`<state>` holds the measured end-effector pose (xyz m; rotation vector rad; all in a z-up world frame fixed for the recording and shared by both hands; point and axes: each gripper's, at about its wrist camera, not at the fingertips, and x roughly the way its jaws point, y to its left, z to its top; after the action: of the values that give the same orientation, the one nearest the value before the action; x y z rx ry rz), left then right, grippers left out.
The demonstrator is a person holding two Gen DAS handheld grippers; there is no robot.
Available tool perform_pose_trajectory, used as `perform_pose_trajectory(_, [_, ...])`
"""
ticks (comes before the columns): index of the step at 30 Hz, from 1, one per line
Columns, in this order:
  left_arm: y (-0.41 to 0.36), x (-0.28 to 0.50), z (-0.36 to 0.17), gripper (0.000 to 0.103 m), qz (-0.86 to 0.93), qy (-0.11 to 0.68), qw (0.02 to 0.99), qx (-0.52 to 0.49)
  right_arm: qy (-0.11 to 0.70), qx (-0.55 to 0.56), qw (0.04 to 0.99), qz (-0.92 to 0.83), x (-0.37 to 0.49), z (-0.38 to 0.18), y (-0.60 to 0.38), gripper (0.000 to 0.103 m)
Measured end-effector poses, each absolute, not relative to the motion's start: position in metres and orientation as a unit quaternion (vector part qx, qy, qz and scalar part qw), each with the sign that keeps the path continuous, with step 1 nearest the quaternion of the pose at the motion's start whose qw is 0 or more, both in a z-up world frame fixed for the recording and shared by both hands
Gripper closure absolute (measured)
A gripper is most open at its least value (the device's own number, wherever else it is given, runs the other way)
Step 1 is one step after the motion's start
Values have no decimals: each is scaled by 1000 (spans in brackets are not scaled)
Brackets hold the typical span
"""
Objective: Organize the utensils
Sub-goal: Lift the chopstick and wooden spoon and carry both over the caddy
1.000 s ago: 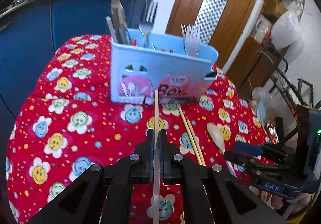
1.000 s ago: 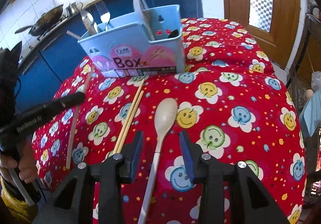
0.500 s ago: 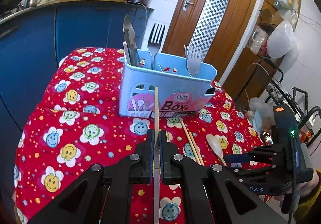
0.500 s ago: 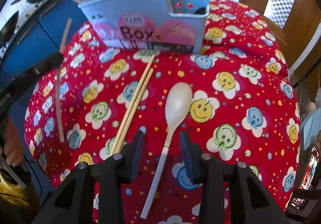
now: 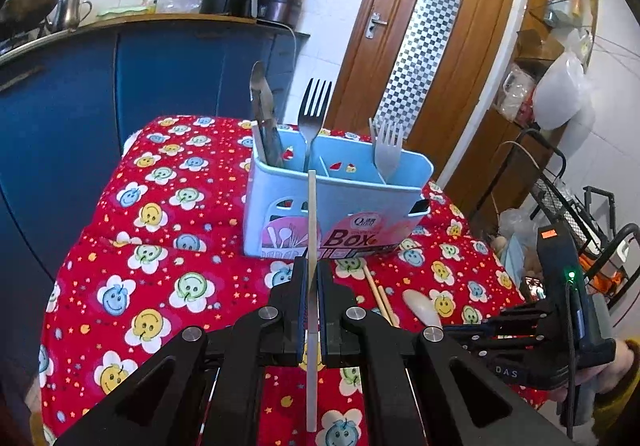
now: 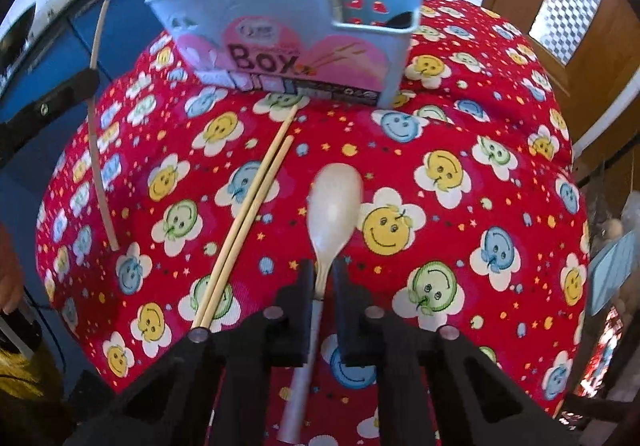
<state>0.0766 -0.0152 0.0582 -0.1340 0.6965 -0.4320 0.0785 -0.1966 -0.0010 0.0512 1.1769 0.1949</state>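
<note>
Gripping spoon (image 6: 334, 206) by neck, right claw (image 6: 323, 278) has just closed; bowl points ahead toward box (image 6: 296, 26), handle trails back on worktop (image 6: 480, 150). Left claw (image 5: 311, 282) (clamped on chopstick (image 5: 311, 214)) hovers nearer box, stick aimed at rim.

A wooden door (image 5: 424, 58) stands behind blue cabinets (image 5: 160, 74) topped by a kettle (image 5: 74, 11).

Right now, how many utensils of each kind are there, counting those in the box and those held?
Chopsticks: 3 (single chopstick in left gripper, chopstick pair on the cloth)
Forks: 2 (dark fork, pale fork, both in the box)
Tongs: 1 (in the box)
Spoons: 1 (spoon in right gripper)
Total: 7
</note>
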Motion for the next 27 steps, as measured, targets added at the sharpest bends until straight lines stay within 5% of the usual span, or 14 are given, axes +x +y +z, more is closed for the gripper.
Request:
perform_pose_trajectory(13, [-18,72,69,98,-205,316,924,-59,459,170,864,119,54,8,-227,95])
perform_pose_trajectory(27, [-23,67,98,99,-201,264,942,-56,326,191,917,127,35,47,-229,95])
